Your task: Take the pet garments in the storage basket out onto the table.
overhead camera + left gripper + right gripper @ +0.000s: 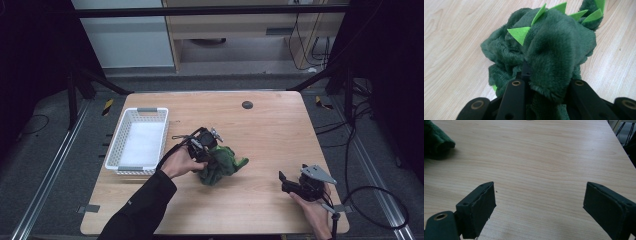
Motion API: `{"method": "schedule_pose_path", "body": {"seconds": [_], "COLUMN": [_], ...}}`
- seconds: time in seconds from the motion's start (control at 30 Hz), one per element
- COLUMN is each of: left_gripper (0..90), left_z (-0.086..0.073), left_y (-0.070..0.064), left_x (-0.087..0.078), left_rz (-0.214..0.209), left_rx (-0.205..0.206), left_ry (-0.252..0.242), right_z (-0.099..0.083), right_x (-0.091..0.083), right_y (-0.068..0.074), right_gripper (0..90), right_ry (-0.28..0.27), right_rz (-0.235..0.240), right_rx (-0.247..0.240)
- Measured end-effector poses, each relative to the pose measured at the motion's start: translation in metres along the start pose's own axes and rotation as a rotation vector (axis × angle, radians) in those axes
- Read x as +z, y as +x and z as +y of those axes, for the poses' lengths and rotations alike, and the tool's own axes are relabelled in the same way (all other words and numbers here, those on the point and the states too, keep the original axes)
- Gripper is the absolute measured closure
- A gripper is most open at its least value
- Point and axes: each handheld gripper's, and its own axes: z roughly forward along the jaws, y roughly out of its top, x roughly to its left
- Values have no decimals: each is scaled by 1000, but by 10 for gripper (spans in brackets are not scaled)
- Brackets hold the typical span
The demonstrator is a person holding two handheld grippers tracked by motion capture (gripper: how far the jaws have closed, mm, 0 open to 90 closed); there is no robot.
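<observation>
A white basket (141, 141) sits on the table (270, 130) well to the left of the left gripper (206, 145), its inside bare; its long axis runs away from the person. Next comes the person's left hand (179, 162), which carries that gripper over the middle of the table; in the left gripper view its black jaws are buried in a green plush toy (549, 50) with pale green felt spikes (520, 33), and a thick fold of the fur is pinched between them, so the toy bulges forward and up from the jaws; whether it is lifted or rests on the wood I cannot tell. In the high view the toy (220, 164) lies just right of the left hand, its tail pointing right. Well apart to the right, the right gripper (290, 181) hangs low over bare wood, jaws spread wide and holding nothing; in its own view a corner of the toy (436, 141) lies far off to the left. The left hand is plainly the nearer one; I judge the basket the likely goal, to the left of the pinching jaws.
</observation>
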Motion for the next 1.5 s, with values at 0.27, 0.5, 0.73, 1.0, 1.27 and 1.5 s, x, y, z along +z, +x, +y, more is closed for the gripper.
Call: {"method": "schedule_pose_path", "body": {"seconds": [0.27,0.5,0.73,1.0,1.27,1.5], "left_gripper": [734,696,638,545,454,413], "left_z": [0,0,-4,-8,-10,-14], "left_y": [-3,-5,-4,-5,-6,-8], "left_x": [12,21,29,31,22,7], "left_rz": [-16,-25,-42,-44,-40,-29], "left_rx": [13,23,13,26,41,51], "left_ry": [13,16,7,-11,-48,-88], "right_z": [0,0,0,0,0,0], "right_x": [0,0,0,0,0,1], "right_y": [0,0,0,0,0,0], "right_gripper": [106,106,105,105,104,103], "right_ry": [1,1,0,0,3,5], "right_rz": [1,1,1,-2,0,-4], "right_rx": [0,0,0,-2,2,-2]}}
